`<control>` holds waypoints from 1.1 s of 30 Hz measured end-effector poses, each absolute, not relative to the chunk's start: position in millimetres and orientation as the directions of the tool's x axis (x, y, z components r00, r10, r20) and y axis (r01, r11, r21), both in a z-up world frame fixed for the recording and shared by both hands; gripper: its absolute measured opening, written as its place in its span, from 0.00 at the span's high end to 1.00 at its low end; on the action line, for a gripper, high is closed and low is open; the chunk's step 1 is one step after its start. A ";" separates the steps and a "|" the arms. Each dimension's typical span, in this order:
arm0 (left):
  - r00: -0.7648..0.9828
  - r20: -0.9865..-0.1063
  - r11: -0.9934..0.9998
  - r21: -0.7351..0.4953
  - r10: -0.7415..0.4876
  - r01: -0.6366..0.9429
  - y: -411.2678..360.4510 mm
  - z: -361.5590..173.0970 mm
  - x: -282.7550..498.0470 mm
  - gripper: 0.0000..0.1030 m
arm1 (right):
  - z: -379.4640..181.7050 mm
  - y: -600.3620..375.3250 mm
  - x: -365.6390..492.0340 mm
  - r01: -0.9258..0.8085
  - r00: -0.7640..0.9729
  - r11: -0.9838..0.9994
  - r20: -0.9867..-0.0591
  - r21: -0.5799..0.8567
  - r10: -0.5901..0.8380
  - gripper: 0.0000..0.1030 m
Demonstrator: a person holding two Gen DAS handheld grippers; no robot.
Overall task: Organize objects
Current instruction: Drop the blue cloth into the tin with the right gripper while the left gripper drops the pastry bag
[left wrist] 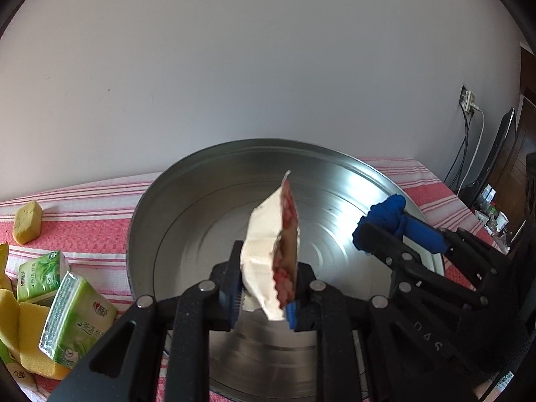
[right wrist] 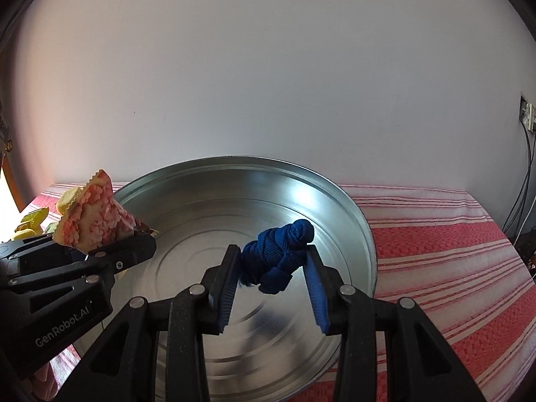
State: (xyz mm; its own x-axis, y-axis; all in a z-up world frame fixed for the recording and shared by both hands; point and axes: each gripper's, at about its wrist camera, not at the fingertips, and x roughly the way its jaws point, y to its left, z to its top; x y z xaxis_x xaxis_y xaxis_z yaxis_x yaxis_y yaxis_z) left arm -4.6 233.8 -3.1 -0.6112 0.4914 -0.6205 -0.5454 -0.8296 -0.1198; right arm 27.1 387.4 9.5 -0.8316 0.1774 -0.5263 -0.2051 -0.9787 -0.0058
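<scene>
While our left gripper (left wrist: pixel 264 288) clamps a pink-and-cream snack packet (left wrist: pixel 273 254) and our right gripper (right wrist: pixel 273 274) grips a knotted blue cord bundle (right wrist: pixel 279 256), both hang above the round metal tray (right wrist: pixel 366 234). "GenRobot.AI" shows only from the right wrist; green tissue packs (left wrist: pixel 72 328) only from the left.

Sponge (left wrist: pixel 23 345) cropped; shelf clutter (left wrist: pixel 492 211) indistinct

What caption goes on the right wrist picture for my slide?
Right tool holds a blue knotted rope over the metal pan; left tool brings a snack packet.
</scene>
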 end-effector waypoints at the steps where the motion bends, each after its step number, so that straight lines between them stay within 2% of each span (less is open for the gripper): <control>1: -0.612 -0.622 -0.831 -0.118 0.489 -0.543 235.5 -3.7 -5.9 0.82 | 9.9 386.8 27.9 -0.202 -0.833 -0.979 -0.526 -0.002 0.173 0.59; 5: -0.626 -0.622 -0.838 -0.093 0.470 -0.537 243.0 -5.7 -3.2 0.81 | 13.1 378.2 36.4 -0.195 -0.840 -0.981 -0.519 0.018 0.158 0.59; 6: -0.632 -0.621 -0.842 -0.087 0.464 -0.533 242.1 -5.6 -3.2 0.81 | 13.3 377.8 38.0 -0.198 -0.842 -0.980 -0.516 0.023 0.158 0.57; 7: -0.644 -0.617 -0.850 -0.077 0.452 -0.521 240.8 -5.0 -2.7 0.79 | 14.1 377.5 40.0 -0.204 -0.843 -0.978 -0.513 0.028 0.161 0.49; 8: -0.661 -0.609 -0.857 -0.064 0.439 -0.511 239.7 -3.3 -0.9 0.69 | 16.0 373.8 44.1 -0.213 -0.847 -0.976 -0.506 0.036 0.166 0.44; 9: -0.676 -0.599 -0.862 -0.047 0.429 -0.505 238.7 -0.8 1.6 0.61 | 18.0 371.3 48.8 -0.219 -0.854 -0.975 -0.493 0.048 0.168 0.33; 10: -0.702 -0.583 -0.872 -0.023 0.408 -0.488 237.0 2.1 4.7 0.51 | 19.9 371.7 53.3 -0.224 -0.864 -0.972 -0.475 0.064 0.168 0.30; 11: -0.726 -0.563 -0.880 -0.006 0.396 -0.475 234.9 5.1 8.1 0.41 | 21.9 372.4 58.1 -0.233 -0.873 -0.969 -0.457 0.079 0.172 0.30; 12: -0.744 -0.543 -0.885 0.003 0.389 -0.465 232.1 8.4 11.2 0.35 | 24.0 372.1 63.0 -0.243 -0.879 -0.966 -0.442 0.094 0.178 0.28; 14: -0.774 -0.504 -0.894 0.009 0.384 -0.449 226.2 13.7 17.1 0.15 | 26.9 379.1 66.6 -0.265 -0.886 -0.956 -0.424 0.127 0.189 0.24; 16: -0.810 -0.462 -0.906 0.031 0.361 -0.421 221.3 18.0 22.9 0.04 | 28.2 381.2 72.8 -0.274 -0.894 -0.946 -0.409 0.172 0.184 0.22; 20: -0.848 -0.412 -0.914 0.077 0.335 -0.399 213.5 23.9 29.6 0.01 | 33.1 378.4 81.1 -0.297 -0.901 -0.934 -0.382 0.199 0.205 0.22; 33: -0.871 -0.416 -0.936 0.112 0.260 -0.333 190.9 15.1 26.6 0.01 | 36.8 401.6 80.7 -0.332 -0.915 -0.926 -0.300 0.181 0.270 0.22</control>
State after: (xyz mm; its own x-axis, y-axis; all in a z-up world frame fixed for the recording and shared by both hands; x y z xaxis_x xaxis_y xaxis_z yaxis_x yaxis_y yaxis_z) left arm 26.6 190.9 15.1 -0.8715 0.2599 -0.4158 -0.3326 -0.9364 0.1116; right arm 80.7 401.6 36.8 -0.9150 0.2696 -0.3002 -0.3321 -0.9257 0.1809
